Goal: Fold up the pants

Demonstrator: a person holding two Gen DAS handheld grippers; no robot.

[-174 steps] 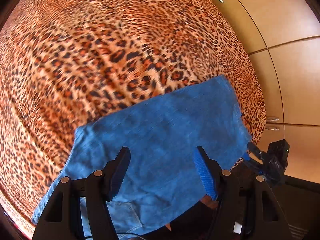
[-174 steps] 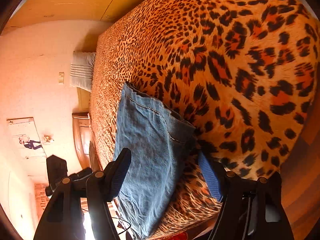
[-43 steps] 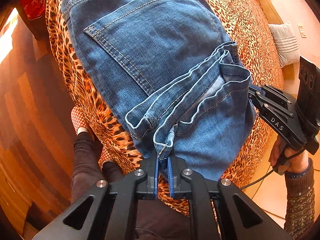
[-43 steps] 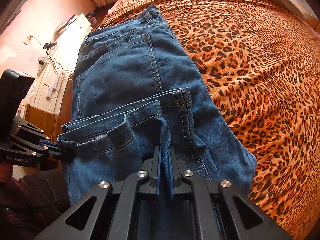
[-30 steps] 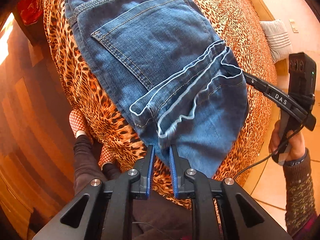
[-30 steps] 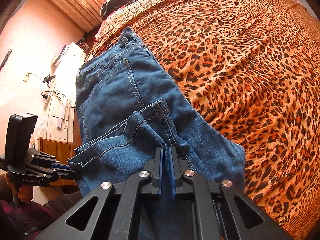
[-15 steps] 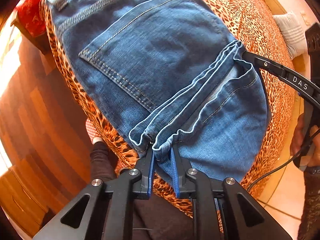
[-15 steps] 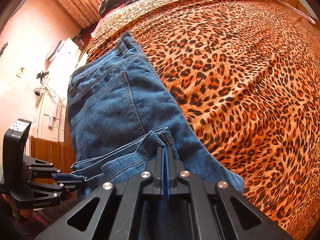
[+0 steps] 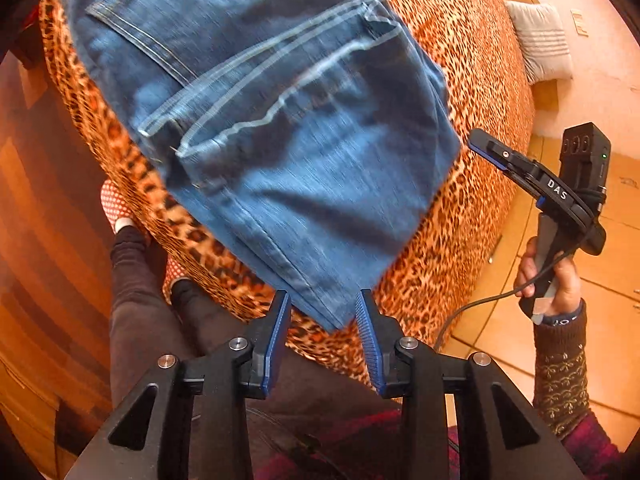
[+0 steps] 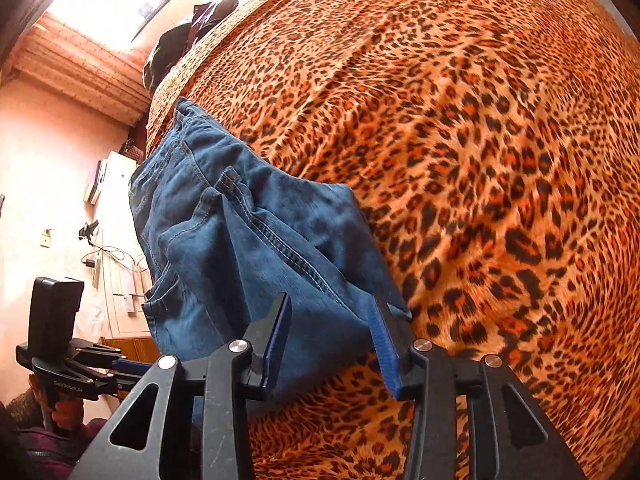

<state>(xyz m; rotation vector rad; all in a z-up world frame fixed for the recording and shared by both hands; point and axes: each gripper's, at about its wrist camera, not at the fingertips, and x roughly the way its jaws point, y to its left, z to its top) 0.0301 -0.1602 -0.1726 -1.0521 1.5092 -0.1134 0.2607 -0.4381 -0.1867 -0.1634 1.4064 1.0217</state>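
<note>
Blue jeans [image 9: 280, 120] lie folded on the leopard-print bedspread [image 9: 460, 60], the leg hems resting across the seat below the back pocket. My left gripper [image 9: 323, 314] hangs at the bed's near edge with its jaws opening. A folded corner of the jeans shows between the fingers, and the pads do not press on it. In the right wrist view the jeans [image 10: 248, 232] run away to the upper left. My right gripper [image 10: 330, 322] is also opening over their near edge, clear of the cloth. Each gripper appears in the other's view: right gripper [image 9: 486, 146], left gripper [image 10: 120, 366].
A person's dark-trousered legs [image 9: 136, 300] and dotted slippers [image 9: 114, 208] stand against the bed edge. A hand [image 9: 552, 276] holds the right gripper over tiled floor. A striped pillow [image 9: 540, 40] lies at the bed's far end. Dark clothes [image 10: 180, 48] sit near the window.
Both grippers, shut on the leg hems half a second ago, have let go and pulled back from the jeans with their jaws apart. The hems now lie on the seat.
</note>
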